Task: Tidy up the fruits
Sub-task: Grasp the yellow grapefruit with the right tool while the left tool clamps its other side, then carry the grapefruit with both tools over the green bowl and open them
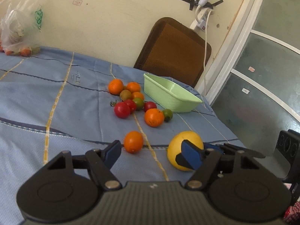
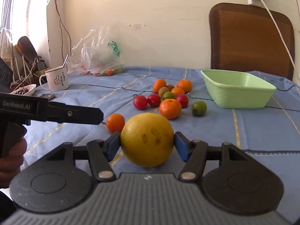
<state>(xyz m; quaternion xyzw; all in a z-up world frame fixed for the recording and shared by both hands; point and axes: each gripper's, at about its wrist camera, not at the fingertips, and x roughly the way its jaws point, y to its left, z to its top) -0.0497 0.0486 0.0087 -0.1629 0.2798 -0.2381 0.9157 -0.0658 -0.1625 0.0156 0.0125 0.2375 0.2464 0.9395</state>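
Right gripper point(image 2: 147, 142) clamps yellow fruit point(image 2: 147, 139), apparently resting on bare blue cloth point(image 2: 253, 131), well short of green tray point(image 2: 238, 93).

Table under a blue striped cloth point(image 2: 253, 131), green tub point(image 2: 238, 91) near its far edge, loose fruit point(image 2: 169, 97) mid-table, mug point(image 2: 56, 80) and plastic bag point(image 2: 97, 56) towards the far left corner
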